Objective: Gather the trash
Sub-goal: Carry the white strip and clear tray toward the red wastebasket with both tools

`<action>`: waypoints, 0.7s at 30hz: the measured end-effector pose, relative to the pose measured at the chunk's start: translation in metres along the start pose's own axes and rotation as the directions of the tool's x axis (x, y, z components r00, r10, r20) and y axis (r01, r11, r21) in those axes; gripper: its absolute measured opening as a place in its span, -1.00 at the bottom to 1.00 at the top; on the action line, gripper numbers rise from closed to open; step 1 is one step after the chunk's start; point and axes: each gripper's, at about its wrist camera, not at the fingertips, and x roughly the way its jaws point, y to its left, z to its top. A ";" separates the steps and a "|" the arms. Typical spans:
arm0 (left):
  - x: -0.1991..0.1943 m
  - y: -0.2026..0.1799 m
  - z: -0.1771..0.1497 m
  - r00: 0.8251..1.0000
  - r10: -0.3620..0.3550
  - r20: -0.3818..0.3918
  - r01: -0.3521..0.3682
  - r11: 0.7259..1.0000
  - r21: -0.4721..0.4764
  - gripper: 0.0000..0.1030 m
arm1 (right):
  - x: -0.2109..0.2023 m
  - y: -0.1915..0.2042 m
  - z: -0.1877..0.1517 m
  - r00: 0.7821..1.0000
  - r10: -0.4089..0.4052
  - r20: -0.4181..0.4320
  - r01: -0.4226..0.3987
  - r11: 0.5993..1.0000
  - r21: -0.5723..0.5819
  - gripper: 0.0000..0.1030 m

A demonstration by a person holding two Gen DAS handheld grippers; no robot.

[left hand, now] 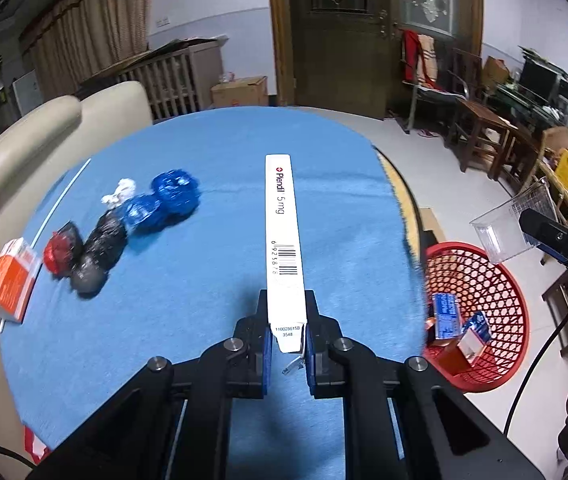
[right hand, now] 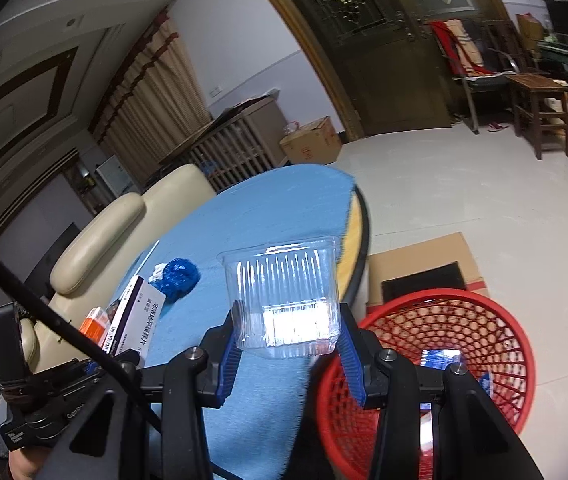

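Both views were lit by dim, cool indoor light, with no strong shadows. The fisheye lenses bent the door (left hand: 340, 36) and curtain (right hand: 143, 100) into curves and left black corners. In the left view the wads (left hand: 123, 224) on the tabletop (left hand: 211, 152) were smeared by motion blur, as was the tabletop's edge near the basket (left hand: 480, 312). In the right view a white glare patch sat low on the clear tub (right hand: 284, 304), and the basket's (right hand: 444, 360) near rim was soft.

Trash in hand, basket on the floor
Slim white medicine box (left hand: 284, 240) and clear ribbed plastic tub (right hand: 286, 300) are held aloft; red mesh basket (right hand: 496, 320) holds blue cartons (left hand: 450, 316).
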 end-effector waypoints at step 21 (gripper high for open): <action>0.009 -0.087 0.018 0.991 -0.133 -0.010 0.133 0.981 0.142 -0.74 | -0.036 -0.075 -0.003 0.991 -0.132 0.017 0.130 0.985 0.113 -0.10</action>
